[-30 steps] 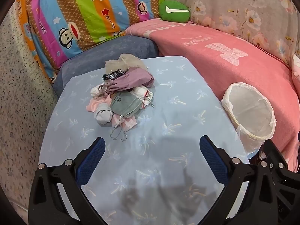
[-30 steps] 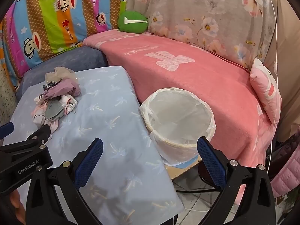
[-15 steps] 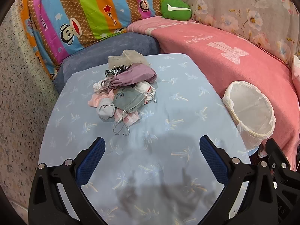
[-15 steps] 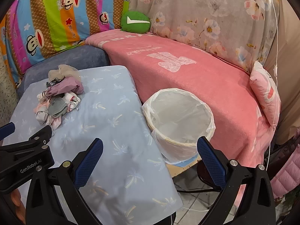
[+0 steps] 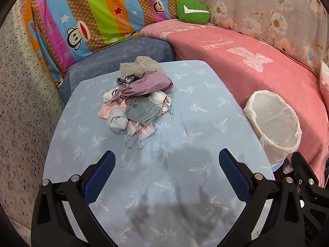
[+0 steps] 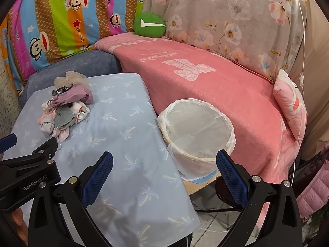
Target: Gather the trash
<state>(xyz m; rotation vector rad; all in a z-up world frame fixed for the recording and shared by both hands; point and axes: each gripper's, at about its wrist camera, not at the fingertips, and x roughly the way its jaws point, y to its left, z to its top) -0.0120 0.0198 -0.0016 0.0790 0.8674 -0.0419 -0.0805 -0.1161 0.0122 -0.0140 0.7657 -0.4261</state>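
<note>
Nothing is collected yet, so the step in hand reads as the approach to the first pick. The left tool (image 5: 166, 162) hovers over the near part of the blue palm-print surface (image 5: 205, 107) with its jaws spread wide and nothing between them; the right tool (image 6: 164, 164) is equally wide and empty, poised over the surface's right edge beside the lined wastebasket (image 6: 197, 131). The trash is a heap of small cloth items (image 5: 137, 103) lying at about 11 o'clock from the left tool, well apart from it, near the far left of the surface. In the left wrist view the heap's long axis runs from 12 o'clock, where a beige gauzy piece (image 5: 141, 65) lies, towards 6 o'clock, ending in loose silvery cords (image 5: 133, 142) that point back at the tool. A mauve pouch (image 5: 150, 85) lies across the heap, roughly 8 to 2 o'clock. The wastebasket stands at 3 o'clock, off the surface against the pink blanket (image 5: 236, 47), mouth up. The next move probably calls for advancing the left tool forward and leftward, lowering it over a near item such as the rolled grey sock (image 5: 117, 121), and closing across its narrow width.
</note>
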